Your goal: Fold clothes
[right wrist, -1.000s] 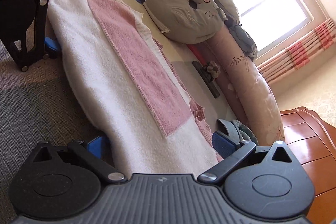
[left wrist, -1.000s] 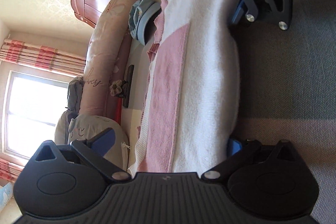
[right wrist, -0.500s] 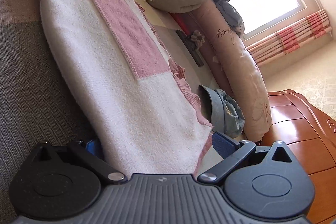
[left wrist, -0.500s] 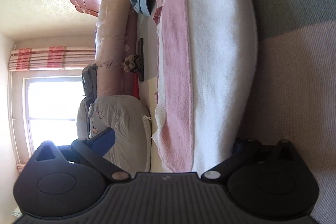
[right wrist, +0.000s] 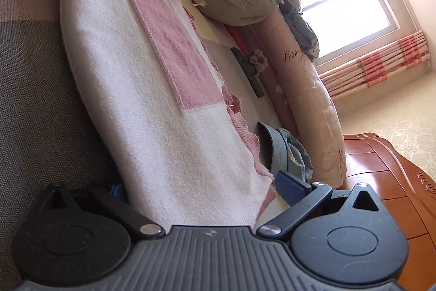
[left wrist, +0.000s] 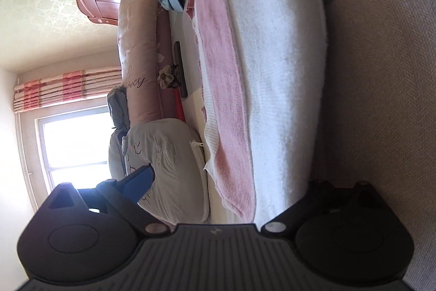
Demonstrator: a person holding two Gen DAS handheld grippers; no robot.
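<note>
The sweater (right wrist: 152, 105) lies folded long on the bed, between both sets of fingers; the right gripper (right wrist: 201, 190) stands spread around its near end, the left gripper (left wrist: 231, 182) likewise; keep both ends level and taut.

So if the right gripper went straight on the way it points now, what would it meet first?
The white and pink garment: it already lies between the open fingers of the right gripper and stretches ahead along that line. Depth is hard to judge here.
</note>
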